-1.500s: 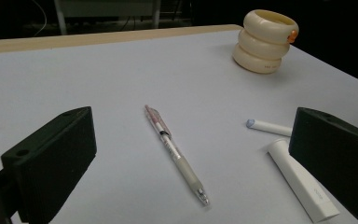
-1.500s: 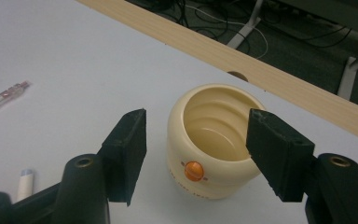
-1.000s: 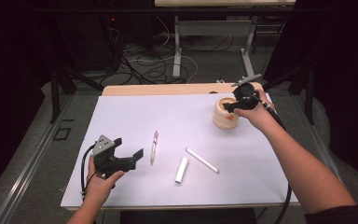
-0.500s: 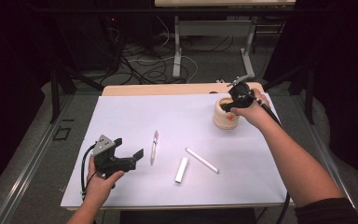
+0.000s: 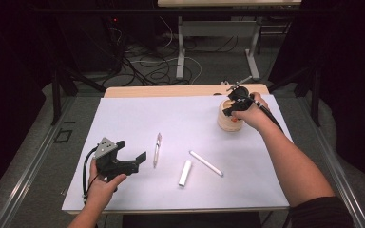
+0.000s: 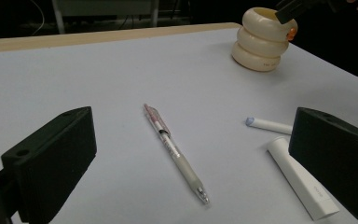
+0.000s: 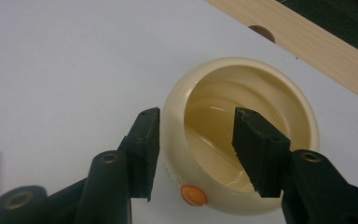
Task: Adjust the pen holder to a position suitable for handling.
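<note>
Since a second ago our right gripper (image 7: 193, 144) has dipped onto the cream cup (image 5: 229, 121) at the far right, its jaws closing astride the near wall, not clearly pinching yet. Our left gripper (image 5: 134, 160) waits open, near left. Pen (image 5: 157, 149), marker (image 5: 206, 163) and cap (image 5: 185, 172) remain loose mid-table, so most work is left.

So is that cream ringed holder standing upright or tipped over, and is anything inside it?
Upright and empty. The cream holder sits on its base in the left gripper view; the right gripper view looks straight into its bare interior.
</note>
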